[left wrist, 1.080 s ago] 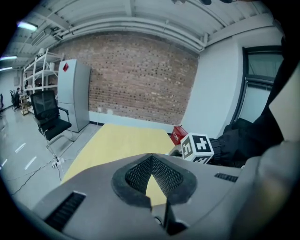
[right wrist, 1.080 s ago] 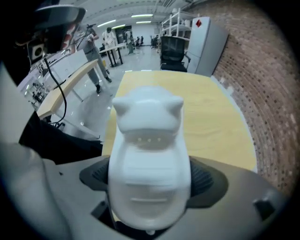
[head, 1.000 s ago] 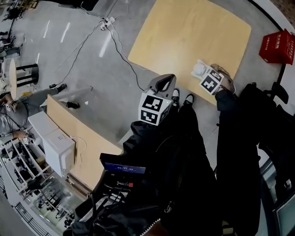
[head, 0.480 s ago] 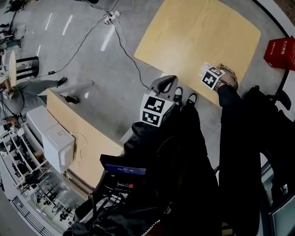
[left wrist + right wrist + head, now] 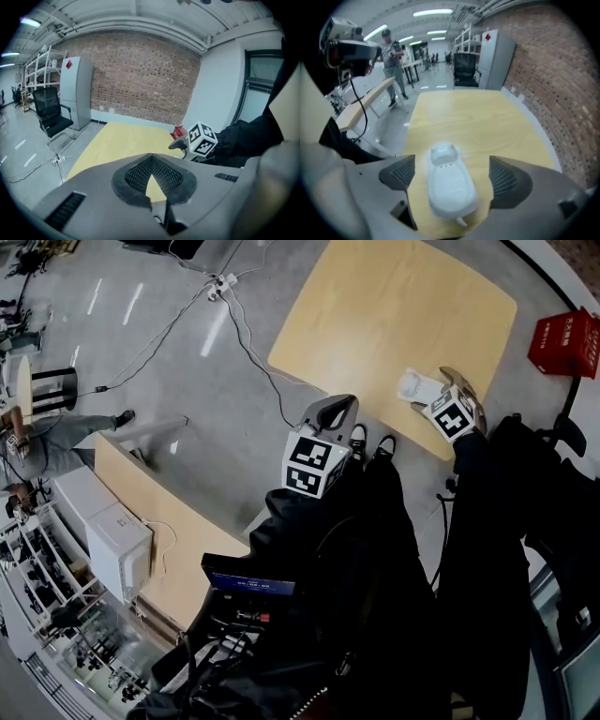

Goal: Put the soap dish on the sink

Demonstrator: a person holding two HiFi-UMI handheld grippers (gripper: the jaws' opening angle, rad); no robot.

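- Soap dish (image 5: 449, 185), white and oval with a raised cup at its far end, lies flat on the pale wooden table (image 5: 464, 117), near the edge closest to you.
- Your right gripper (image 5: 453, 174) sits low over the dish with its jaws spread wide, one ribbed pad (image 5: 399, 172) on each side. Both pads stand clear of the dish's sides, so nothing is gripped.
- Your left gripper (image 5: 152, 180) hangs in front of your body, away from the table. Its two pads are pressed together with nothing between them.
- Step in hand, as I judge it, is the pickup, at the point just before the squeeze. The dish is not yet lifted.
- Next move calls for drawing the right jaws in evenly on the long sides of the dish, about midway along. Keep the pads low enough to catch the wall and not slip off the rounded rim.
- The surface looks glossy and may slide, so a firm, level hold seems wise.
- No sink shows in any view. You will likely need to turn and find it before carrying the dish over.
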